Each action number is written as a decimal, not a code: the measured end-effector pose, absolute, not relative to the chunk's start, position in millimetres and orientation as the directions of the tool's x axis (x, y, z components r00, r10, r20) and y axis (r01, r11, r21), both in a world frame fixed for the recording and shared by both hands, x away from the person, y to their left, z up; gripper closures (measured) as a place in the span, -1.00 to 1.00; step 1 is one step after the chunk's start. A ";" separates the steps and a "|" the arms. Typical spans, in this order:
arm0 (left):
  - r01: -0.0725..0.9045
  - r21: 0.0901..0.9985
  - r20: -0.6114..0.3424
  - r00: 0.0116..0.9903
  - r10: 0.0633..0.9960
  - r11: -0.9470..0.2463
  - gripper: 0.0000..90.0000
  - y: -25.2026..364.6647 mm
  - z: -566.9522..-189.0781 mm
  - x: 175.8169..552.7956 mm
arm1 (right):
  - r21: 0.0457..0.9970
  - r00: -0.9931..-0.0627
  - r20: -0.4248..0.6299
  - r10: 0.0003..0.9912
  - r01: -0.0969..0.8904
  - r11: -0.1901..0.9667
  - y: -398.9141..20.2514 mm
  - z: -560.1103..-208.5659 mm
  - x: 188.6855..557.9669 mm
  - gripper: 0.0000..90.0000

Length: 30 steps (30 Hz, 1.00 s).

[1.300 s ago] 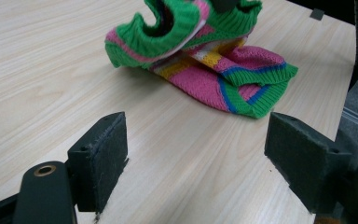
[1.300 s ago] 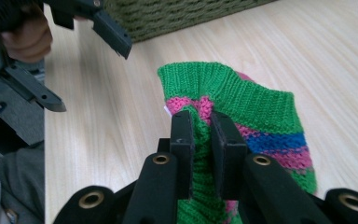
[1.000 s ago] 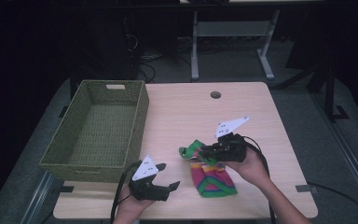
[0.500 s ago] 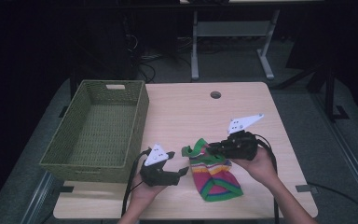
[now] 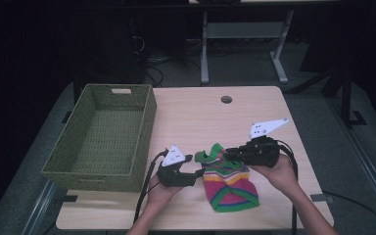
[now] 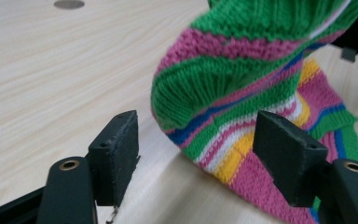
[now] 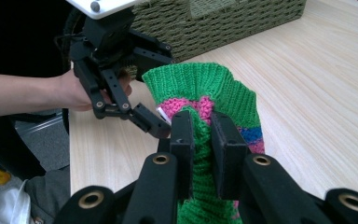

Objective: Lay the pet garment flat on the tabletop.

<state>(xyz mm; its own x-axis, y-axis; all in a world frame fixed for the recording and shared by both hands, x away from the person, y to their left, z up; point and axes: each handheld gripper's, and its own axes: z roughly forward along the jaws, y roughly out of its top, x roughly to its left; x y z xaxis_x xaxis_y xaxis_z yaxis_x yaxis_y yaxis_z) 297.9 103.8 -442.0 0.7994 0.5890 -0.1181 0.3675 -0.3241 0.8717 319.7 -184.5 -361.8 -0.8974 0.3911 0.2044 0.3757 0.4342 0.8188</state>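
A knitted sock (image 5: 229, 185) with green, pink, yellow and blue stripes lies near the table's front edge. My right gripper (image 5: 228, 153) is shut on the sock's green cuff (image 7: 200, 84) and holds it a little above the table. The right gripper (image 7: 201, 126) has a fold of cuff pinched between its pads. My left gripper (image 5: 196, 166) reaches in from the left with its jaws on either side of the sock's raised edge (image 6: 214, 88). The left gripper (image 6: 200, 140) has just been closing, and its pads stand clear of the knit. It also appears as the left gripper (image 7: 154, 86) beside the cuff.
A green woven basket (image 5: 148, 128) stands at the table's left, and its wall (image 7: 223, 18) is just behind the left gripper. A round cable hole (image 5: 226, 99) sits at the table's far side. Bare wood (image 5: 200, 122) lies between the basket and the sock.
My left gripper has moved right and away from the front edge up to the sock, with its jaws narrower. My right gripper has shifted slightly right, still holding the cuff.
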 end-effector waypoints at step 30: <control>0.289 0.854 -0.018 0.848 0.530 -0.433 0.87 89.5 -427.9 310.4 | 0.813 -0.855 0.243 0.458 0.437 0.385 -217.8 -376.2 322.9 0.75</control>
